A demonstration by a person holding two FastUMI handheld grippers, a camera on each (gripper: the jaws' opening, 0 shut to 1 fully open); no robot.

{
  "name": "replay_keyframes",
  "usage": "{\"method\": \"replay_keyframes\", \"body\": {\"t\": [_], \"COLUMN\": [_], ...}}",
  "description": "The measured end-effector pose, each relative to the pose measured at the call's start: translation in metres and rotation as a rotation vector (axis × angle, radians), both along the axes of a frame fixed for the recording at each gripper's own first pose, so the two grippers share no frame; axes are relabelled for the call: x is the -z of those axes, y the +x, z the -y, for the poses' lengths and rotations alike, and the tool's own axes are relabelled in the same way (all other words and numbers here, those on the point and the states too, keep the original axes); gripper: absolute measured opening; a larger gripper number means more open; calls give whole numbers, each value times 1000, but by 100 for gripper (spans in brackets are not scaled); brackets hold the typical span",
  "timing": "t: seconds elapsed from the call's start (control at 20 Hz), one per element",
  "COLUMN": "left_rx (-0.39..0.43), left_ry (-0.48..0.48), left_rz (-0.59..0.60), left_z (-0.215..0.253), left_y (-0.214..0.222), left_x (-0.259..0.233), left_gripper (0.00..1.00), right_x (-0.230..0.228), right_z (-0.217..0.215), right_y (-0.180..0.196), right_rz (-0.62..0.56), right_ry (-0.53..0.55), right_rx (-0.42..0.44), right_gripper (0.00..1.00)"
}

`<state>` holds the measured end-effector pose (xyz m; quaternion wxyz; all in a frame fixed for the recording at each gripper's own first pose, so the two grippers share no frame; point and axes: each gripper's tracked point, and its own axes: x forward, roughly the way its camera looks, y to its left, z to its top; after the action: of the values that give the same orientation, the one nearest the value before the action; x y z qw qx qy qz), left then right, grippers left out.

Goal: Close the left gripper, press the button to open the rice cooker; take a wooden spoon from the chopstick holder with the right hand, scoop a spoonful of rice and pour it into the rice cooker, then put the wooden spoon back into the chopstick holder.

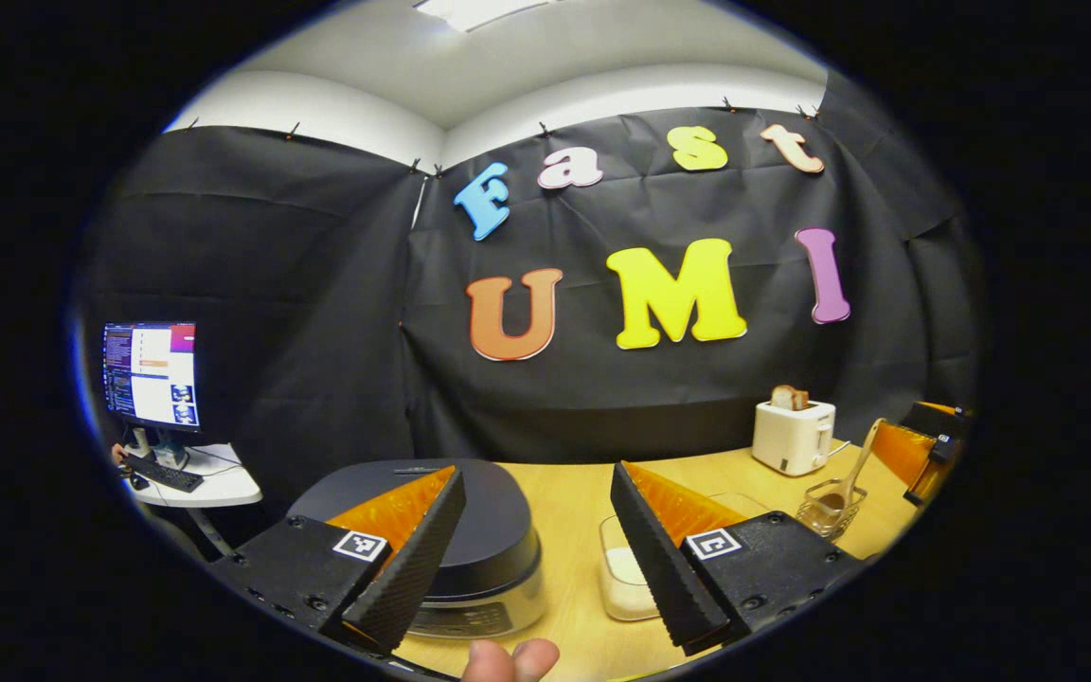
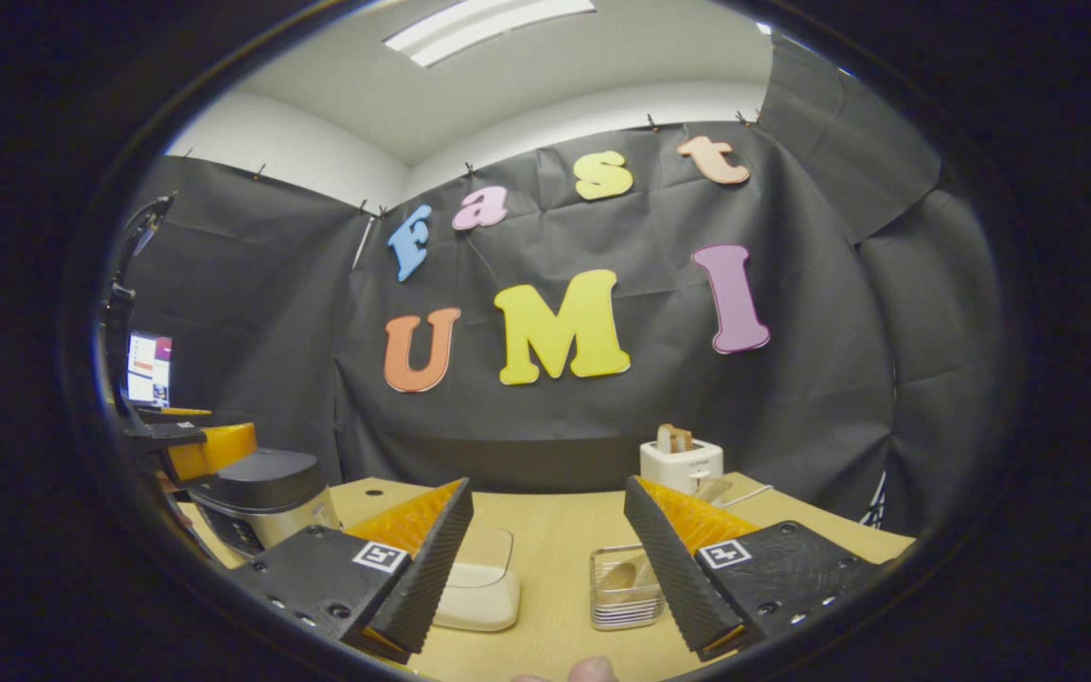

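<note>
Cooker [image 1: 470, 540], lid down, sits on the wooden surface [image 1: 564, 511] directly under my left claw [image 1: 536, 549], whose fingers stand wide apart above it. I judge that placement as a line-up for the first step: the fingers have to come together before they can press the button, and they have not done so yet. I cannot make out the button itself on the dark lid.

Just right of the cooker lies a clear tub [image 1: 626, 578] with white rice in its bottom. Farther right of the cooker, the holder [image 1: 830, 507], a clear ribbed cup, carries the spoon [image 1: 853, 469] bowl-down, its handle leaning up and to the right. Behind that, a toaster [image 1: 794, 434] stands by the wall with bread poking out of its slot.

My right claw [image 2: 550, 559] is likewise spread, gripping nothing, and points between the tub [image 2: 479, 578] and the holder [image 2: 623, 587]; from here the cooker [image 2: 266, 497] lies far to the left. I read that as waiting near the spoon [image 2: 623, 575] for its turn, once the lid is up.

A monitor [image 1: 152, 375] glows on a side desk well left of the cooker.
</note>
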<state>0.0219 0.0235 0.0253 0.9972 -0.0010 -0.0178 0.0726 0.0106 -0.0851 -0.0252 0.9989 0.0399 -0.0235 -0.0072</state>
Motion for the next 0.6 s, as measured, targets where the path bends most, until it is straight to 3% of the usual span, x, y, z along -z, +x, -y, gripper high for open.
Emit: {"method": "replay_keyframes", "body": {"t": [0.1,0.15,0.2,0.25,0.6], "left_rx": [55,74,90,103,139], "left_ry": [-13,-21,-29,-39,-46], "left_rz": [17,15,1,-8,-28], "left_z": [27,38,47,53,64], "left_y": [2,2,1,0,-4], "left_x": [-1,1,6,11,29], "left_gripper": [99,98,98,98,98], "right_x": [-4,-4,-3,-2,-11], "right_z": [6,10,13,14,19], "right_y": [-6,-10,-14,-18,-41], "right_rz": [5,5,2,-3,12], "right_ry": [-16,-21,-22,-24,-70], "right_rx": [20,34,44,51,112], "right_gripper": [100,91,95,91,95]}}
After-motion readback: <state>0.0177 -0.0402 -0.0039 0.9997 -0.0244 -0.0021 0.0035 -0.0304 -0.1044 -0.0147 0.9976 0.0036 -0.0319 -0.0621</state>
